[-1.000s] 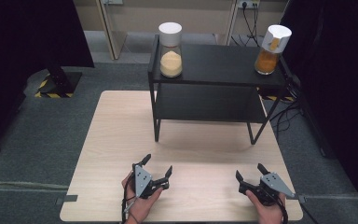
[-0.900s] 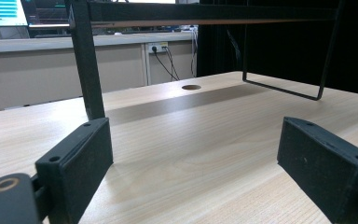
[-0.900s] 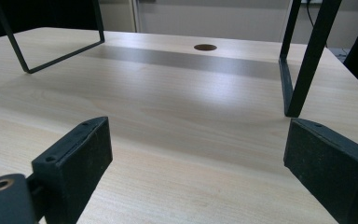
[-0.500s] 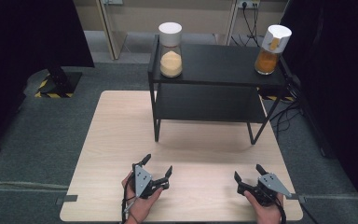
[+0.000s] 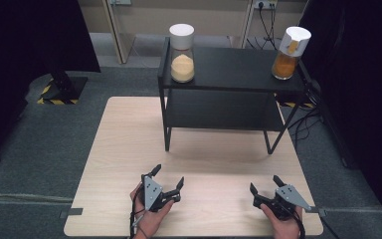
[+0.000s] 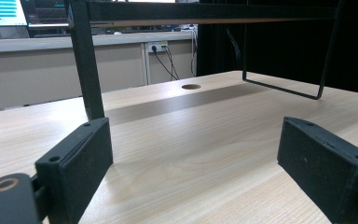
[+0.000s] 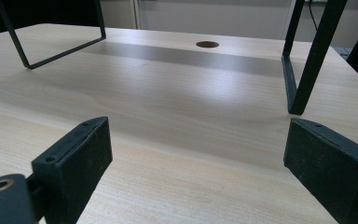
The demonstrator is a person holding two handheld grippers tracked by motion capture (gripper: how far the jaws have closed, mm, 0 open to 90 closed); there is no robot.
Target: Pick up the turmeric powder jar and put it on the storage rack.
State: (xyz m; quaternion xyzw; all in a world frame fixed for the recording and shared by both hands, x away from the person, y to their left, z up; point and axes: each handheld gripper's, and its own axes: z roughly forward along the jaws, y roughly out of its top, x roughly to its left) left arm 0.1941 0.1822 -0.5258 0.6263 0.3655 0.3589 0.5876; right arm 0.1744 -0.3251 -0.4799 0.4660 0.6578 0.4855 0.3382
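**Two glass jars wait on the black shelf, both grippers low and empty**

The left gripper (image 5: 168,180) and the right gripper (image 5: 265,185) rest near the front edge of the bench (image 5: 124,144), each with its jaws spread wide and nothing between them.

The things nearest at hand are on top of the black shelf (image 5: 229,69) at the far side. A jar of pale powder (image 5: 182,53) stands upright at its left corner, and a jar of orange-brown powder (image 5: 291,53) stands upright at its right corner, well apart from the first.

Both look like clear glass with white lids, so probably rigid, smooth and breakable, and part-filled, which puts their weight low. The safest hold is likely across the round body below the lid, square on. The right jar's lid looks tilted or flip-topped, so I would not trust it as a grip.
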